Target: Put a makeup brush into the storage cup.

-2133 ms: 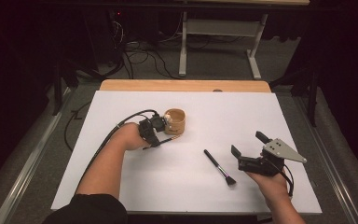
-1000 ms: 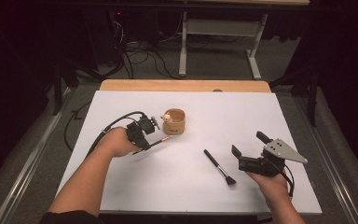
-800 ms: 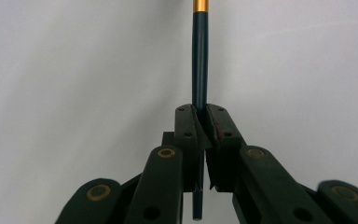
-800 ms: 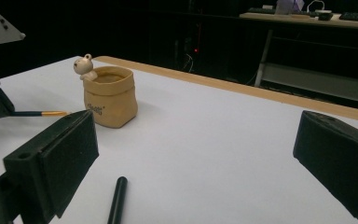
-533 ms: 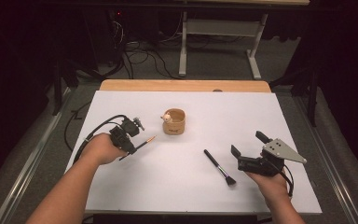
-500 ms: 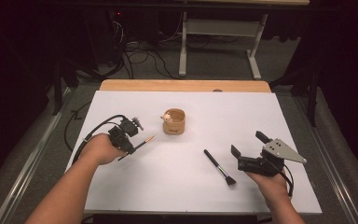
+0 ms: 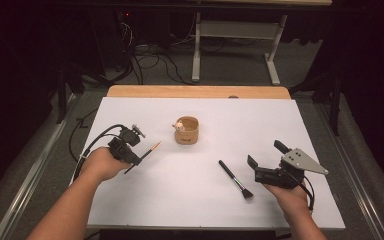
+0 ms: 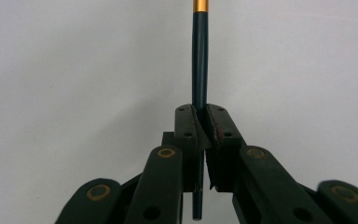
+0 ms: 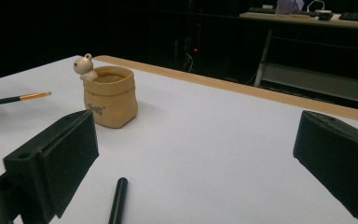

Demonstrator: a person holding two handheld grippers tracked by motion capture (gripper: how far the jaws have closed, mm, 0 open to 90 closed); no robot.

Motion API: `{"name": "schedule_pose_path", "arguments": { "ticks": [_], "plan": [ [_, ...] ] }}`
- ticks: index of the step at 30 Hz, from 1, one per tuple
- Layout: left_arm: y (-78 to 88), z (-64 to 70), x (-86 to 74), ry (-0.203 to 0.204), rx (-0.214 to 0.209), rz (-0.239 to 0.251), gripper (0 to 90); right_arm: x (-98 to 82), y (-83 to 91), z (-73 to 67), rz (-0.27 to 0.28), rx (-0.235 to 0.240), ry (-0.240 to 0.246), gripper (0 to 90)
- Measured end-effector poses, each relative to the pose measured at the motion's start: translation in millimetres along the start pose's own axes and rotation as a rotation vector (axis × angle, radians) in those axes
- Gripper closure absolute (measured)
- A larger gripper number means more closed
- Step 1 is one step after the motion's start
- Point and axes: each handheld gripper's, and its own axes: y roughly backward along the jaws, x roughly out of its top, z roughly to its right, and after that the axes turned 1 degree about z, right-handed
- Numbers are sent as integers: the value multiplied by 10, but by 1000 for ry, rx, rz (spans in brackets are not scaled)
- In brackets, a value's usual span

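The white-covered desk spreads under both of my tools. The tan, sack-shaped little pot with a small bear figure on its rim stands beyond my jaws, up and to the right of my left ones and well apart from my right ones.

My right gripper rests low on the desk with its jaws spread wide and nothing between them. The black-handled makeup brush with a dark bristle head lies flat just to their left, its long axis slanting, handle end away from me and bristles toward me. In the right gripper view the handle's tip pokes up between my open jaws, so this hand is by far the nearer one to it.

My left gripper has its jaws pinched tight on a thin dark pencil-like brush with a gold ferrule. The shaft runs straight out ahead of the jaws along their own line, its gold end aimed toward the pot, short of it. I judge dropping it in needs that tip carried over the rim.
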Motion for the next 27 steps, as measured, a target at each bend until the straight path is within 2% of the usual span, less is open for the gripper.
{"name": "schedule_pose_path", "arguments": {
  "ticks": [4, 6, 12, 23, 27],
  "plan": [
    [-18, -24, -27, 21, 4, 22, 838, 3, -4, -4, 3, 3, 5, 14],
    [-23, -39, -36, 40, -8, 40, 838, 2, -4, -7, 2, 3, 5, 14],
    [-42, -62, -49, 54, -8, 77, 838, -1, -1, 3, -1, 0, 5, 14],
    [-43, -74, -105, 97, -33, 182, 838, 2, 0, -8, 4, 2, 2, 14],
    [-50, -82, -122, 113, -32, 206, 838, 4, 2, -12, 4, 0, 3, 14]
  ]
}}
